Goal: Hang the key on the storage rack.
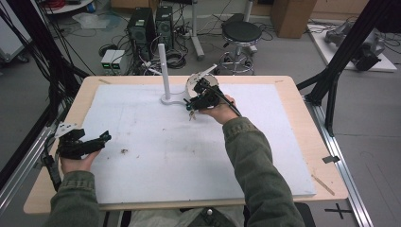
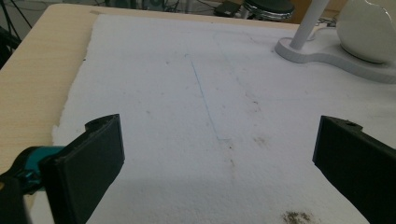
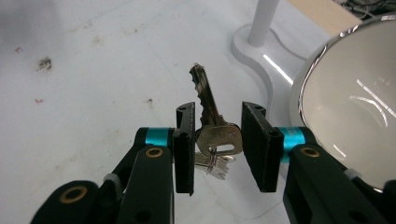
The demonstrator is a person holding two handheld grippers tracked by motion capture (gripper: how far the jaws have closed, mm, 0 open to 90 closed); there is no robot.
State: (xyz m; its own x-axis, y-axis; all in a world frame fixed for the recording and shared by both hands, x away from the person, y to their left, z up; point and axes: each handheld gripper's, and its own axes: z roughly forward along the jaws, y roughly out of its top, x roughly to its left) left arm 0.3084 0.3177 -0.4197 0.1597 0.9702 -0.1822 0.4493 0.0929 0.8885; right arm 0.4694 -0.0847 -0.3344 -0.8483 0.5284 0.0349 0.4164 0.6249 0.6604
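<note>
The bench (image 1: 302, 142) carries a white mat (image 1: 156, 156) with a stand (image 1: 165, 75) at its far edge and a round mirror (image 3: 355, 112) beside it. The right tool (image 3: 217, 135) is clenched on a key (image 3: 211, 122) by its head, blade up, just beside the stand; more keys (image 3: 215, 164) hang below on a ring. The grip looks narrow, so that swinging weight could twist the key loose. The left tool (image 2: 217, 154) rests released, well apart.
</note>
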